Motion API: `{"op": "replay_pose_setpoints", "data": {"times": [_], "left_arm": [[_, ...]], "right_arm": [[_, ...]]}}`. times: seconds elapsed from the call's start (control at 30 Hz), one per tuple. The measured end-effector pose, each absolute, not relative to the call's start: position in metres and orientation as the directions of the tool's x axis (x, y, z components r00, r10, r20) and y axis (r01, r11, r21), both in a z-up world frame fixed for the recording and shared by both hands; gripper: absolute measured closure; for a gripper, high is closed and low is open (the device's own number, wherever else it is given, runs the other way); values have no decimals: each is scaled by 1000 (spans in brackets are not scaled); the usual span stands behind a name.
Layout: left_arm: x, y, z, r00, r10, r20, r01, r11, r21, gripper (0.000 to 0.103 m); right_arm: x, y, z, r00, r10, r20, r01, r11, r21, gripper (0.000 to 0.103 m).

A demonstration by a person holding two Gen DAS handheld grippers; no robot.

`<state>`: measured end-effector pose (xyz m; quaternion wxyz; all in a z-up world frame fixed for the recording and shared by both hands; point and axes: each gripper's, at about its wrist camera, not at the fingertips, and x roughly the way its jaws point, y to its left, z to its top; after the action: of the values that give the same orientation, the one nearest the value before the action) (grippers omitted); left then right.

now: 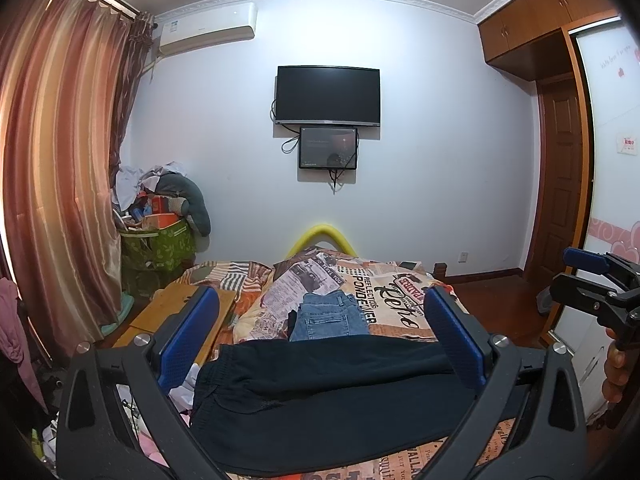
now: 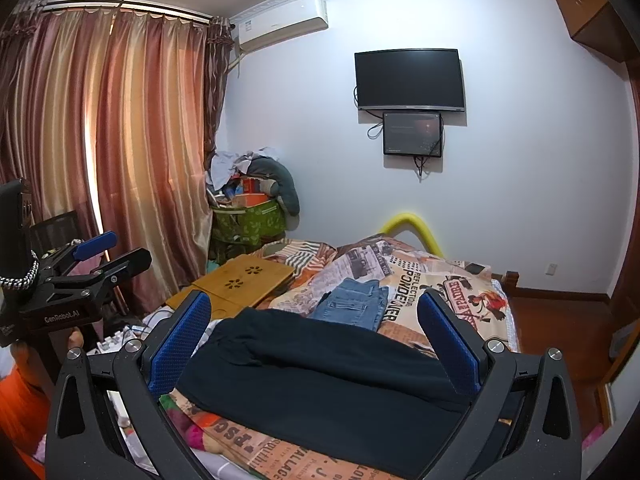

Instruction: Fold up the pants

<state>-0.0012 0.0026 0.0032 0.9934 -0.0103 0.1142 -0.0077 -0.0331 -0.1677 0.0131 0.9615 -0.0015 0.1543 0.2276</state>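
Pants [image 1: 320, 392], dark, limp, light: best pinched at waistband corners on bedspread [image 1: 392, 300]. Left gripper [image 1: 320, 336] and right gripper [image 2: 316, 340] both spread wide, empty.

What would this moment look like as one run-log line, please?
left gripper: open, raised | right gripper: open, raised | black pants: on bed, ungrasped | folded jeans: behind

The left gripper [image 1: 322, 334] hangs wide apart above the black pants [image 1: 320, 392], which lie flat across the bed [image 1: 400, 304]. Folded jeans [image 1: 326, 318] sit just beyond them. At the right edge, the right gripper [image 1: 576, 276] also gapes, held by a hand [image 1: 614, 368].
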Motion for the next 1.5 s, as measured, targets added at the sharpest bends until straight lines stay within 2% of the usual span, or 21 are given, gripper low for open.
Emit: {"op": "replay_pose_setpoints", "data": {"times": [1.5], "left_arm": [[4, -1, -1, 973, -23, -231, 18, 1000, -26, 0]], "right_arm": [[-32, -167, 19, 858, 422, -291, -424, 904, 61, 0]]}}
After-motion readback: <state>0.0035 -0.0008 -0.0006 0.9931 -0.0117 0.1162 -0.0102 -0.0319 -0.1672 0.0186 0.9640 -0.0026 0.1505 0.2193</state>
